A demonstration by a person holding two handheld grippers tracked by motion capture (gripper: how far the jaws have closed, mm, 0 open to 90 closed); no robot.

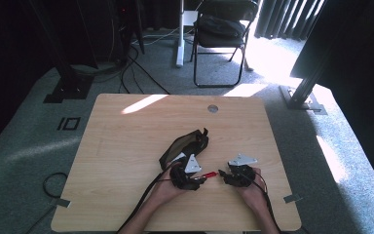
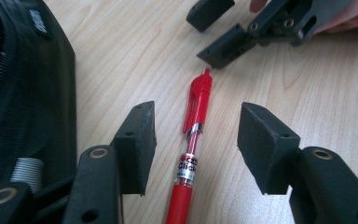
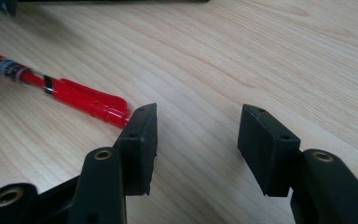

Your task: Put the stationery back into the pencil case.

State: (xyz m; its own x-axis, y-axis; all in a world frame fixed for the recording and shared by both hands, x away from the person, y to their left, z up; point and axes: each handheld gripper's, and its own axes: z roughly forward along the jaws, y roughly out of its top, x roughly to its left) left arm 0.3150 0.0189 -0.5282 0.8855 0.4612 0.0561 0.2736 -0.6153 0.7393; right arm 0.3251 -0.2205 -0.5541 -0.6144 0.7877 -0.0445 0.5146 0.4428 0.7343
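Pen: a red plastic click pen with a clear mid-section and printed label [image 2: 193, 140] lies flat on the pale wood-grain table [image 1: 126, 141], between the two grippers.
Long axis: in the left gripper view it runs straight ahead from the left gripper [image 2: 196, 149], down the middle of the gap between the jaws, clip end pointing away toward the other gripper.
Left gripper state: released; the jaws stand wide apart on either side of the barrel, neither pad touching it.
Right gripper state: the right gripper [image 3: 196, 140] is also released, jaws spread over bare wood and holding nothing.
Pen from the right gripper: ahead and off to its own left; the clip end stops just beside the outer face of its left jaw, outside the gap.
Nearer tool: the left one, which already straddles the barrel; closing there looks like the shorter move.
Soft black zipped pouch [image 1: 184, 145]: close along the left gripper's own left side, lying open beyond it in the high view.
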